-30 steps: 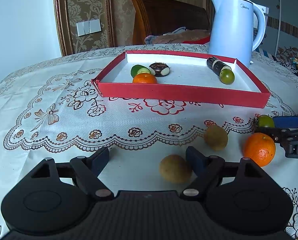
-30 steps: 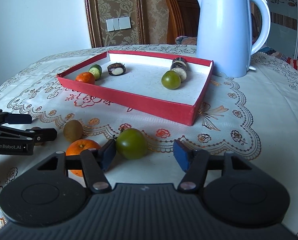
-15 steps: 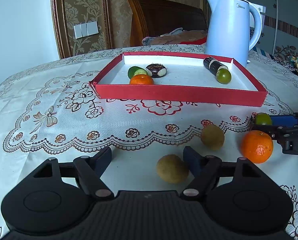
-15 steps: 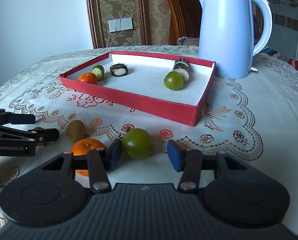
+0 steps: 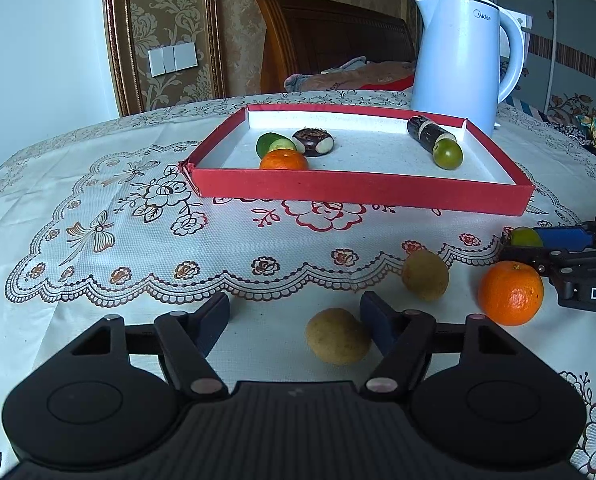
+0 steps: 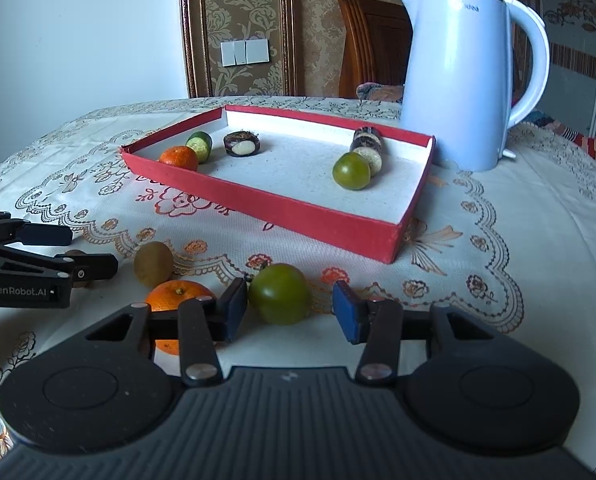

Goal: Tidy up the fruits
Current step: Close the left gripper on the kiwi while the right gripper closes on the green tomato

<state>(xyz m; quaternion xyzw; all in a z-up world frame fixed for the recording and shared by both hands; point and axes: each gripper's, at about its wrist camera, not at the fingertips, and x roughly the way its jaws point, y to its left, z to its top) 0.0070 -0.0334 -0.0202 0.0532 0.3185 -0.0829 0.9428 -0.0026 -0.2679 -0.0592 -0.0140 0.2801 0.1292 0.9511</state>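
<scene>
Green fruit (image 6: 280, 294) is sitting between the right tongs (image 6: 290, 310), spread, ready for closing. Left tongs (image 5: 294, 320) are gaping beside a kiwi (image 5: 337, 341) at 3 o'clock; the red tray (image 5: 357, 194) is waiting at 12 o'clock.

A pale blue electric kettle (image 5: 463, 60) stands upright near the far right edge of the worktop (image 5: 78, 264), which is covered by a white lace cloth with floral embroidery. Beyond the far edge sit a wooden chair (image 5: 329, 40), a white wall switch (image 5: 172, 59) and patterned wallpaper (image 6: 242, 8).
</scene>
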